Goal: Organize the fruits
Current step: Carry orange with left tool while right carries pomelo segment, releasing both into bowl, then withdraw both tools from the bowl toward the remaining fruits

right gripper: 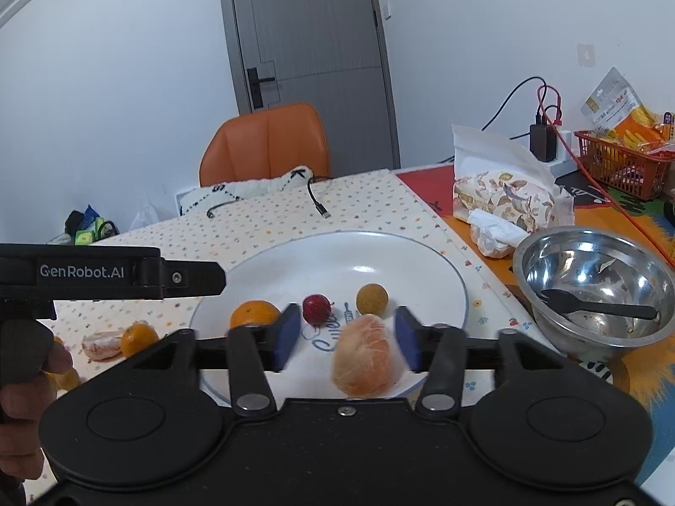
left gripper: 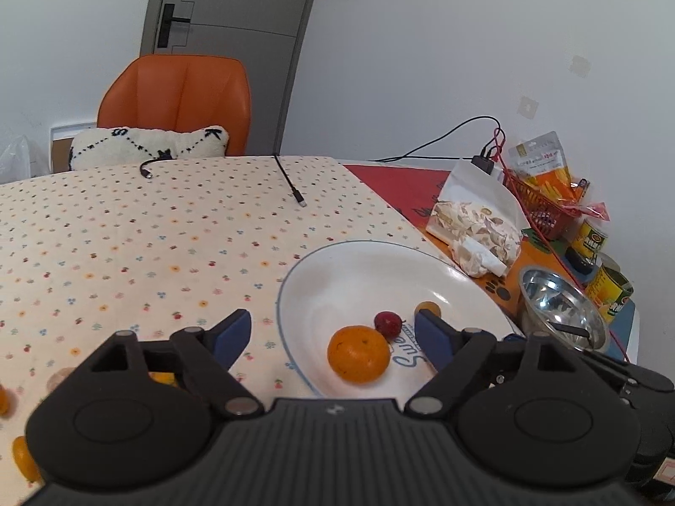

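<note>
Release step: peeled orange point(right gripper: 366, 356), blurred between the spread pads of the right gripper point(right gripper: 348, 339) over the near rim of the white plate point(right gripper: 438, 261), is best let down gently, clear of the red fruit point(right gripper: 316, 308); left gripper point(left gripper: 331, 333) likewise held apart, empty.

I'm working in a home dining room: a table point(right gripper: 295, 219) under a flowered cloth, an orange chair point(right gripper: 270, 143) with a cushion point(left gripper: 147, 147), a grey door point(right gripper: 312, 33), and a tissue pack point(right gripper: 502, 198), snack basket point(right gripper: 620, 164) and charger point(right gripper: 543, 142) along the side.
</note>
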The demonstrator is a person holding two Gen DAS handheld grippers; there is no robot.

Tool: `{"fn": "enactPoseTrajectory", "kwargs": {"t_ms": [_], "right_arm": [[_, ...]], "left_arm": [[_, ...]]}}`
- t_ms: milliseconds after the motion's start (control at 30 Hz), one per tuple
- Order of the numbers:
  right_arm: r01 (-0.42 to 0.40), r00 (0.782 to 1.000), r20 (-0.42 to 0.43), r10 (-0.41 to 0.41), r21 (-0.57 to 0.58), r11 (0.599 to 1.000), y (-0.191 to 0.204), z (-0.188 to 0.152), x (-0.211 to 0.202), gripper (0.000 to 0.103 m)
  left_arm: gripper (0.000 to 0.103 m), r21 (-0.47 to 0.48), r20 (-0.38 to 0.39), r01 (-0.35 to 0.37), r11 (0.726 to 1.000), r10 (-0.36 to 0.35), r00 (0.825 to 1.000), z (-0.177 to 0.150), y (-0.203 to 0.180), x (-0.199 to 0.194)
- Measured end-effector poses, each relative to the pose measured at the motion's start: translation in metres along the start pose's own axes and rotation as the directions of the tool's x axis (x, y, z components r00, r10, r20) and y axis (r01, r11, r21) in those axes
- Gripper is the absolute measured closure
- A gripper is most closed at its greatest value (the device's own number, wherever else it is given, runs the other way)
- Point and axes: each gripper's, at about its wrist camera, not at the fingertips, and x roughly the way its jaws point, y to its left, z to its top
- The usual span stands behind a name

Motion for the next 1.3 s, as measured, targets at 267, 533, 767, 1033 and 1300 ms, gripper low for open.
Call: {"fn": "enactPoseTrajectory", "kwargs": {"t_ms": [267,533,767,1033,1300], "right_arm": [[-0.041,0.998,0.049,0.04,0.017,0.999,0.009,0.001,-0.015,0.01],[-0.091,0.995,0.053,0.09,0.028,0.995,0.022,0.002,-0.024,0.0],[-0.141,0.989,0.042,0.139,0.039,0.989,0.034,-0.002,-0.026,0.0],[-0.191,0.981,0.033,0.189,0.037,0.981,0.051,-0.004,-0.027,0.0],[-0.249,0.968,0.027,0.248,0.012,0.969,0.072,-0.008,-0.026,0.0]], "left_arm": [[0.017,-0.018,0.006,-0.015,1.0,0.015,1.0,0.002,0.015,-0.019],[0.017,-0.073,0.044,-0.043,0.996,0.046,0.998,0.002,0.038,-0.043],[0.017,-0.103,0.073,-0.081,0.991,0.088,0.993,0.003,0.054,-0.063],[0.017,-0.134,0.078,-0.12,0.984,0.132,0.988,-0.006,0.076,-0.085],[0.017,-0.145,0.1,-0.147,0.978,0.163,0.982,-0.01,0.096,-0.11]]}}
